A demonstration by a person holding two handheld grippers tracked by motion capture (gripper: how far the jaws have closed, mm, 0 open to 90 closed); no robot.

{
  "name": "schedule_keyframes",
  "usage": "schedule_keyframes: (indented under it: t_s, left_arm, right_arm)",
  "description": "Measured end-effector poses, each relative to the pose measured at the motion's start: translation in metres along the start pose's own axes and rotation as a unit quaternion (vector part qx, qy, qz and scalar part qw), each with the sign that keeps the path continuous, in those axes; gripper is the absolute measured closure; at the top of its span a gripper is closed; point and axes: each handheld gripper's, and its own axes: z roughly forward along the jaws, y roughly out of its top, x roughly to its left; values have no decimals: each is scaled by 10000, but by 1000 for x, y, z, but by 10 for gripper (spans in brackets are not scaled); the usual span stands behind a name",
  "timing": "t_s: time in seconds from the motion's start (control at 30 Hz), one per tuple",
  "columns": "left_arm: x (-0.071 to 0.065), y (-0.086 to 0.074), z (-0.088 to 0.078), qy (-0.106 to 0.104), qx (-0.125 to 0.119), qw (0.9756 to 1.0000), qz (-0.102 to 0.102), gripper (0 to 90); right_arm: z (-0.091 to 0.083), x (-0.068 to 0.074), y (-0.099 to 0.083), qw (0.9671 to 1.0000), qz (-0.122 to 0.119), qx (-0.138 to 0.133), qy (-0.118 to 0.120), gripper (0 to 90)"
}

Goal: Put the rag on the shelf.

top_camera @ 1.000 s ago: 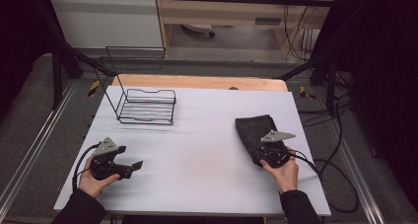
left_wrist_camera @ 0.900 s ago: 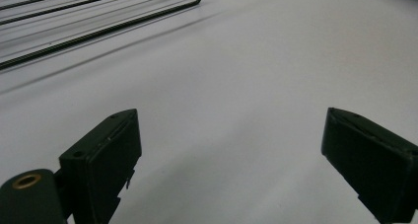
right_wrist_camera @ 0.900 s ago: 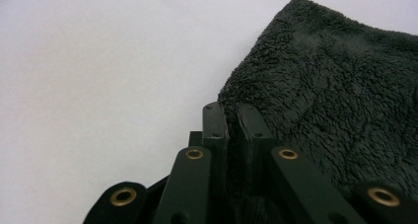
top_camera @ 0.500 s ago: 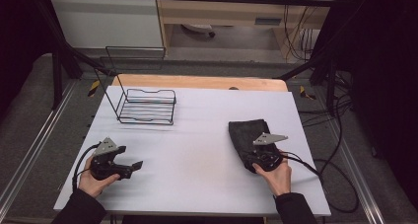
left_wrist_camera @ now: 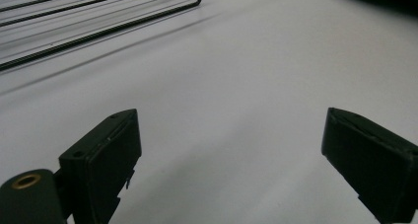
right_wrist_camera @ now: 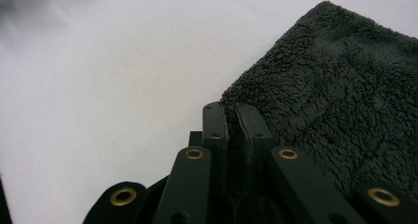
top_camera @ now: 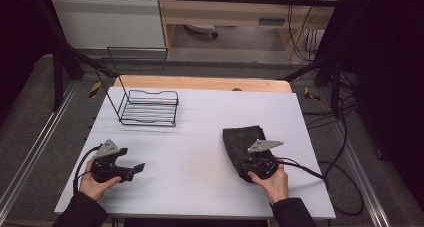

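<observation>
A dark fleecy cloth [top_camera: 242,140] lies folded on the white table [top_camera: 200,152], right of centre. My right gripper [top_camera: 250,166] sits at the cloth's near edge, shut on it. In the right gripper view the two jaws are pressed together around the edge of the cloth [right_wrist_camera: 335,100]. My left gripper [top_camera: 132,169] rests near the table's front left, held in a hand. In the left gripper view its fingers [left_wrist_camera: 106,160] stand wide apart over bare table, with nothing between them.
A black wire rack [top_camera: 148,107] stands at the back left of the table; its base wires [left_wrist_camera: 74,21] cross the top of the left gripper view. A wooden board [top_camera: 200,83] edges the far side. Cables [top_camera: 320,172] trail off the right edge.
My right gripper has pulled the cloth leftward and toward the near edge of the table. The left gripper has stayed where it was.
</observation>
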Motion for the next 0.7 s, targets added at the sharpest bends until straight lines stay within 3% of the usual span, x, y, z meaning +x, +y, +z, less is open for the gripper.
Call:
schedule_keyframes:
  t_s: [0.37, 0.7]
  left_arm:
    - [0, 0, 0, 7, 1, 10000, 6, 79]
    - [0, 0, 0, 5, 5, 10000, 8, 79]
  right_arm:
    - [5, 22, -3, 9997, -116, 67, 180, 840]
    - [19, 27, -8, 9992, -202, 268, 210, 823]
